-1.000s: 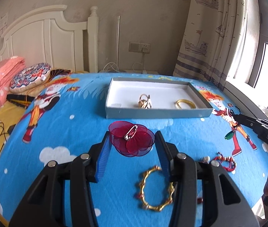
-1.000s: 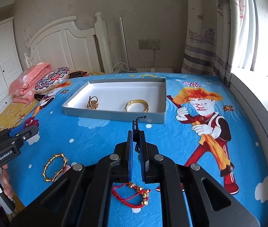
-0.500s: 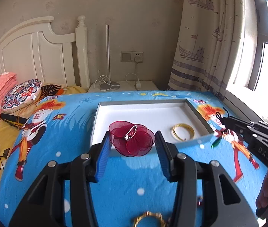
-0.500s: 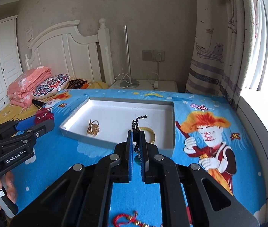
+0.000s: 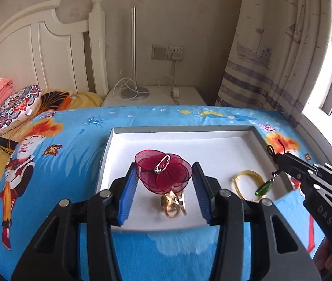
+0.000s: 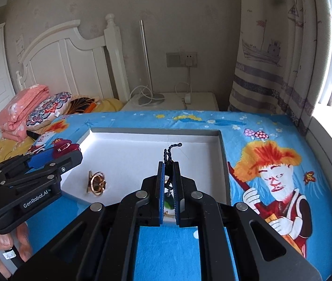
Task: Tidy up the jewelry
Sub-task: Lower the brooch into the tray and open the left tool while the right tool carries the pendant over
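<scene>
Left wrist view: the left gripper (image 5: pixel 164 179) stands partly open with its blue pads pressed on either side of a red flower brooch (image 5: pixel 163 173), whose silver pin faces up. The brooch hangs in the air over the white tray (image 5: pixel 180 130), above a small gold ornament (image 5: pixel 173 205) that lies on the tray floor near the front wall. To the right of that ornament a gold bangle (image 5: pixel 245 182) lies in the tray too. The tray sits on a blue cartoon bedspread (image 5: pixel 72 145).

At the right edge of this view the right gripper (image 5: pixel 276 155) reaches in over the tray's right side. A dark cord is pinched at its tip, and a green drop pendant (image 5: pixel 264 188) dangles from it just above the bangle.

From the right wrist view, the right gripper (image 6: pixel 168 164) has its jaws nearly together, clamped on the dark braided cord (image 6: pixel 171 149); a loop of it sticks up past the fingertips and the green pendant (image 6: pixel 168 202) shows low down in the narrow gap. The tips hover over the white tray (image 6: pixel 222 154). The left gripper (image 6: pixel 56 155) comes in from the left over the tray's left wall with the red brooch (image 6: pixel 66 148) between its pads, and a hand (image 6: pixel 4 241) grips its handle at the lower left. The gold ornament (image 6: pixel 97 183) lies on the tray floor beside it.

Behind the bed stand a white headboard (image 6: pixel 67 56), a nightstand (image 6: pixel 170 100) and a patterned curtain (image 6: pixel 271 53).
</scene>
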`<state>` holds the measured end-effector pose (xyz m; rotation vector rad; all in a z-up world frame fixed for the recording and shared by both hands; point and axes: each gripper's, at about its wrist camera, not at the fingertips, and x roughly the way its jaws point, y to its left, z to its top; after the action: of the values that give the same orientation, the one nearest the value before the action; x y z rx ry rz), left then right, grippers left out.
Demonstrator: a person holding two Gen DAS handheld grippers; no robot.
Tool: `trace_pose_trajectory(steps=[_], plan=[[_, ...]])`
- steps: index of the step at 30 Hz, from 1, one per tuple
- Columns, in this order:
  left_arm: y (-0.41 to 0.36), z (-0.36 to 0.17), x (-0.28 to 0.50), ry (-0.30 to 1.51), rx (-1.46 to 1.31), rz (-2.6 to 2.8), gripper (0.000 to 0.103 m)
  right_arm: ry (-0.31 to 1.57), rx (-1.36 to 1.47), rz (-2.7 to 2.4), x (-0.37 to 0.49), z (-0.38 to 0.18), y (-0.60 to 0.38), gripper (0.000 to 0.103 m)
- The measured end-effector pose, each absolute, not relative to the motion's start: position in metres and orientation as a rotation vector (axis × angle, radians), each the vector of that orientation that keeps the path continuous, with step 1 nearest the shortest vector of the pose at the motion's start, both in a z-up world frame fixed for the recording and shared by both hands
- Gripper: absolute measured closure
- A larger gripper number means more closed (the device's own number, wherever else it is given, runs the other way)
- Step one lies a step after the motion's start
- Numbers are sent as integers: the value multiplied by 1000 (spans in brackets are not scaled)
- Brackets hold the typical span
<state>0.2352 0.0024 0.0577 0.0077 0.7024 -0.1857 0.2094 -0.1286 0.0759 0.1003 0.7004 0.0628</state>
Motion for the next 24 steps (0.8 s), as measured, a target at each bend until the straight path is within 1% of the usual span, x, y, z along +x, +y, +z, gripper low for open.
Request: trace_pose_trajectory(steps=[11,21,23,24], plan=[[-3,35,278,768,4,-186,58,778,82,31,254,47,-136,94],[-13,20,288,798,16,-193,57,824,85,17,267,25,-137,94],[-14,19,288,800,22,-189,52,827,84,15,268,25,-137,92],[-13,19,287,796,18,-190,43,827,85,13,268,25,-137,92]])
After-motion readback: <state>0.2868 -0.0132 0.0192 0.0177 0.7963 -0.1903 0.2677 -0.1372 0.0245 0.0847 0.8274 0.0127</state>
